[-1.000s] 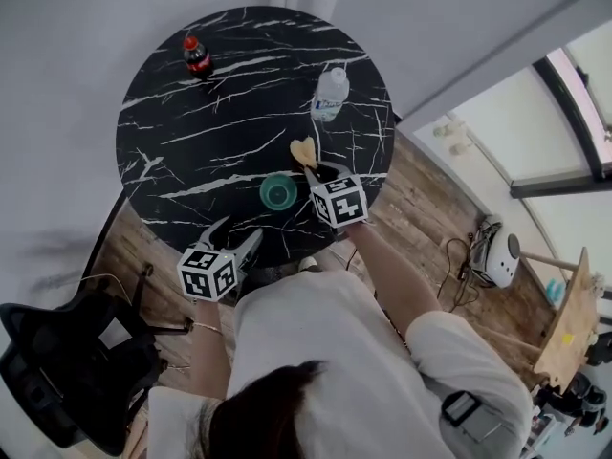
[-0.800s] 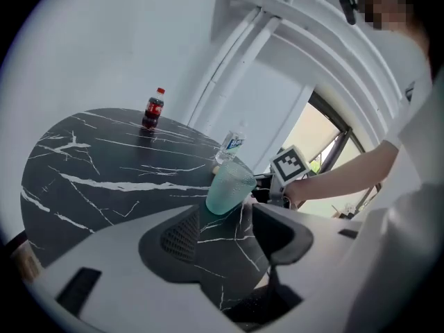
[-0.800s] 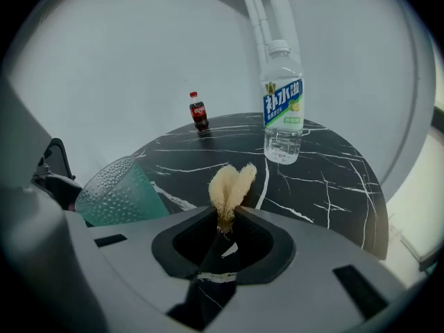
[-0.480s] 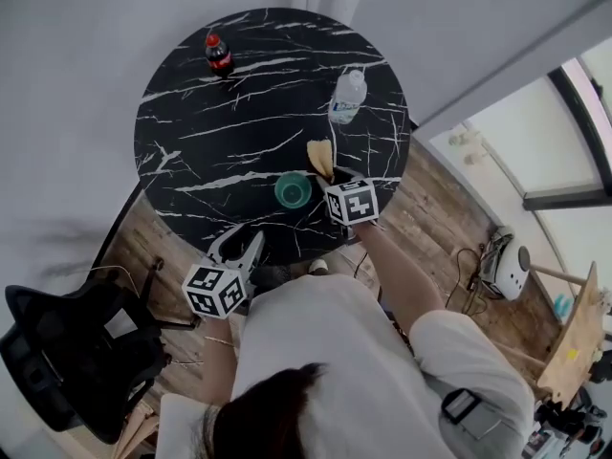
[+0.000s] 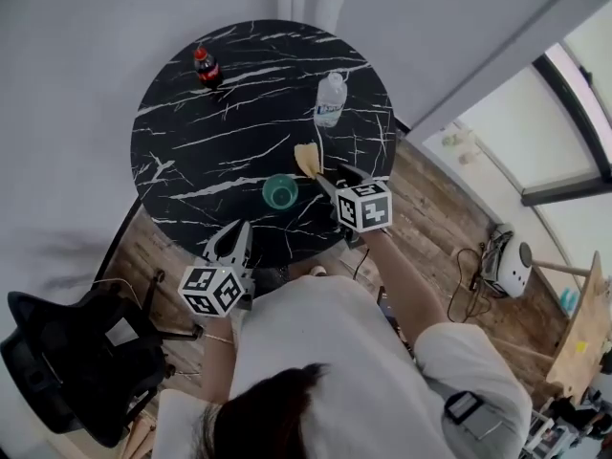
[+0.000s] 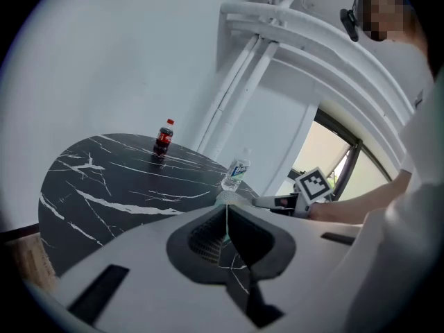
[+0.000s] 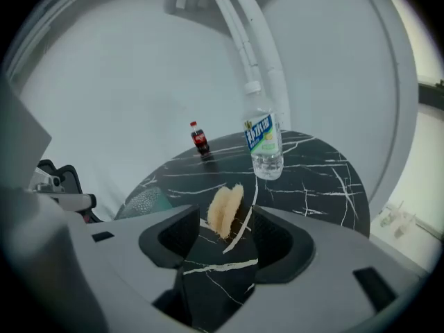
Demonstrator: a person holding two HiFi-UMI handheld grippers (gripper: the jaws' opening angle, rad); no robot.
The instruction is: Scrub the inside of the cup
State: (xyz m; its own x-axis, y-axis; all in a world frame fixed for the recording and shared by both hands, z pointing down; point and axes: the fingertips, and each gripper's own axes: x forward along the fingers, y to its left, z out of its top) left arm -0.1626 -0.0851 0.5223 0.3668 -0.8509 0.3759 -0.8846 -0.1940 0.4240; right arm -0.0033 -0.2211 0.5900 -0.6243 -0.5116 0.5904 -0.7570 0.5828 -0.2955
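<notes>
Left gripper [image 5: 239, 229] has just closed, empty. Right gripper [image 5: 337, 174] has just opened by a tan thing [image 5: 306, 158], maybe a sponge. Its jaw half hides the green cup [image 5: 279, 192] on the table [image 5: 191, 142].

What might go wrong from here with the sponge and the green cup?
1. The jaws of the right gripper have just opened; the sponge sits just ahead of them, ungripped, so a shallow close may pinch only its edge and drop it.
2. The green cup stands free; the left gripper is shut, empty and short of it, so scrubbing may tip it.
3. The water bottle behind the sponge might get knocked.
</notes>
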